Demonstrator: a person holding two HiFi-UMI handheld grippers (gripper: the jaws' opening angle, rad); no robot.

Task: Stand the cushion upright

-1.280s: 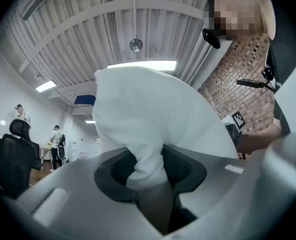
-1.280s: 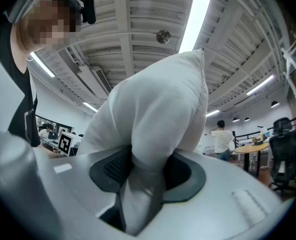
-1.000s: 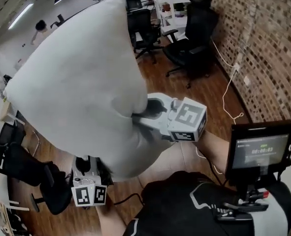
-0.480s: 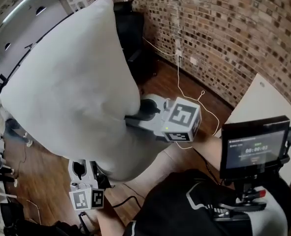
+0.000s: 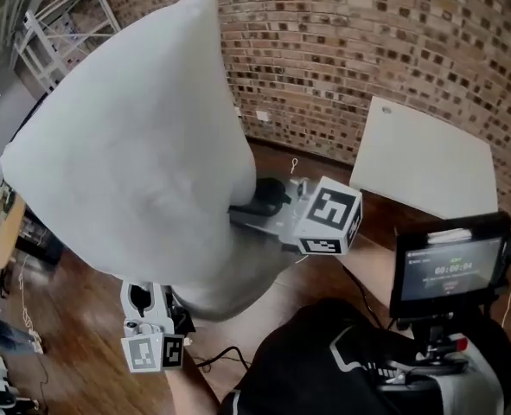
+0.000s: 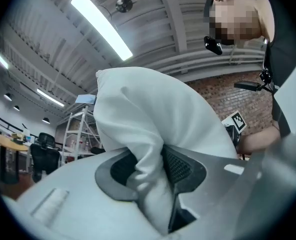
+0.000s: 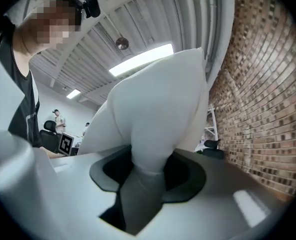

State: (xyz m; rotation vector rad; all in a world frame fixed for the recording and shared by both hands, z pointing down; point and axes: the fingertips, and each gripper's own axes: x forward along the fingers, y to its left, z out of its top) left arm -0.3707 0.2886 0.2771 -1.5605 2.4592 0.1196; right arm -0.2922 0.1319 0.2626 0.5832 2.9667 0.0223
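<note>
In the head view I am holding the big white cushion (image 5: 143,145) up in the air in front of the brick wall (image 5: 367,50). My left gripper (image 5: 154,305) is biting its bottom edge, and my right gripper (image 5: 259,204) is biting the side nearer the wall. In the left gripper view the jaws are pinching a fold of it tight, and in the right gripper view they are squeezing a bunched bit too, so I am thinking it is best to grip hard with both and set the bottom edge down flat before letting go.

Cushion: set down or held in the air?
Held in the air. The left gripper and right gripper each pinch the cushion at its lower edge; wood floor shows below.
</note>
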